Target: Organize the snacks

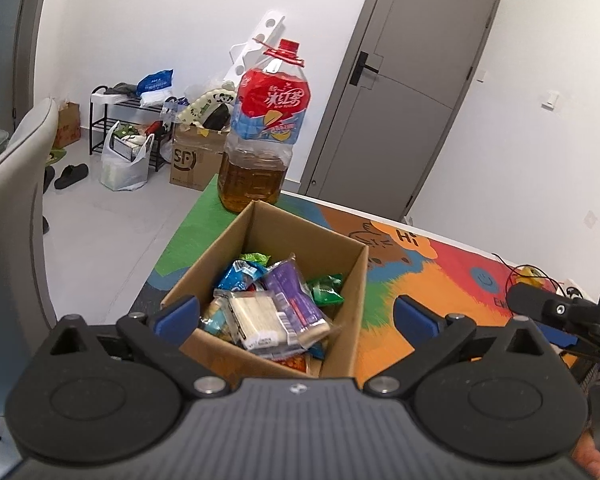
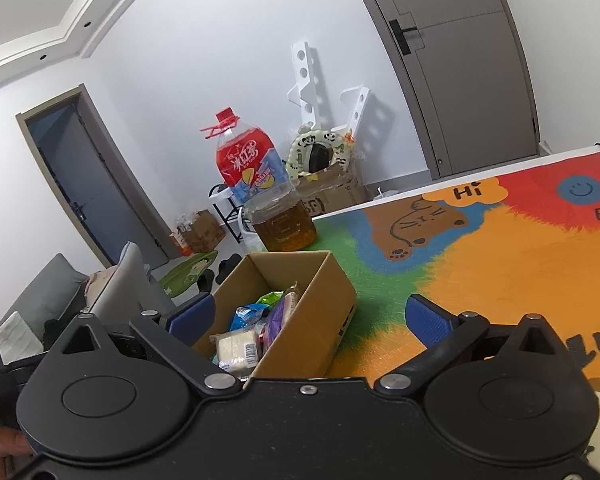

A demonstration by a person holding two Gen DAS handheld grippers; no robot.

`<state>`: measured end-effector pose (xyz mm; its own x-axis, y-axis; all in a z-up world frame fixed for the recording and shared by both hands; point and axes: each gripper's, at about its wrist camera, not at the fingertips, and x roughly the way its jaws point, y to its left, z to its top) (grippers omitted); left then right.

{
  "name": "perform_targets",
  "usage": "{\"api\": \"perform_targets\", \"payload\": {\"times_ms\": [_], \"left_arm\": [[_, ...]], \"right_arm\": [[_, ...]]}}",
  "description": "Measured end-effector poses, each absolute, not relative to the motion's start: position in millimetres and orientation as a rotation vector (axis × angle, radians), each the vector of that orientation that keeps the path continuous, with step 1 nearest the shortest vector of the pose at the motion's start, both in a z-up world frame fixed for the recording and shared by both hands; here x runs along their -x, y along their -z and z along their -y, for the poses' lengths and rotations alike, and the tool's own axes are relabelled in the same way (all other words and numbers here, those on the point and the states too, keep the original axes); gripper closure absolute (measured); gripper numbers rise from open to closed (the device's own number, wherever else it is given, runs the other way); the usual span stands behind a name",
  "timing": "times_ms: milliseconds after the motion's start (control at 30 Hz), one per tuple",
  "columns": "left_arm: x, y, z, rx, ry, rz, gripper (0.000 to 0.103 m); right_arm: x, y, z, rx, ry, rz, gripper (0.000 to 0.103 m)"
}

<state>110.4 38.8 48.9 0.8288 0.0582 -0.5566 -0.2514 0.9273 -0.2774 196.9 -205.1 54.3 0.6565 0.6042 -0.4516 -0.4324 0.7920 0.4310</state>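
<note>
Lying beyond left tongs (image 1: 296, 316): snacks (image 1: 272, 304)

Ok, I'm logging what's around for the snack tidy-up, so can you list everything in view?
cardboard box: one, brown, open, on the mat near the table's corner
snack packets: several, blue, green, purple, cream, piled inside the box
tea bottle: one, red and blue label, amber liquid low, behind the box
table mat: one, orange, green, red, blue, with cartoon animals
door: one, grey, shut, far wall
shoe rack: one, black, by the wall, bags beside it
chair: one, grey, beside the table
left gripper: black, blue pads, open, empty
right gripper: black, blue pads, open, empty
</note>
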Motion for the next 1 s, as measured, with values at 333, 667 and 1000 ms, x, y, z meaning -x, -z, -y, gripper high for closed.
{"api": "perform_targets", "payload": {"times_ms": [333, 667, 1000], "left_arm": [[-74.4, -62.8, -24.4, 0.293, -0.155, -0.553, 0.000], [-41.7, -78.1, -22.4, 0.214, -0.155, -0.518, 0.000], [-25.0, -69.9, -24.3, 0.175, -0.149, -0.528, 0.000]], "right_arm": [[-162.8, -63.9, 223.9, -0.249, -0.584, -0.607, 0.000], [-137.1, -79.4, 229.7, -0.210, -0.582, -0.573, 0.000], [-120.9, -74.4, 235.9, -0.160, -0.562, -0.588, 0.000]]}}
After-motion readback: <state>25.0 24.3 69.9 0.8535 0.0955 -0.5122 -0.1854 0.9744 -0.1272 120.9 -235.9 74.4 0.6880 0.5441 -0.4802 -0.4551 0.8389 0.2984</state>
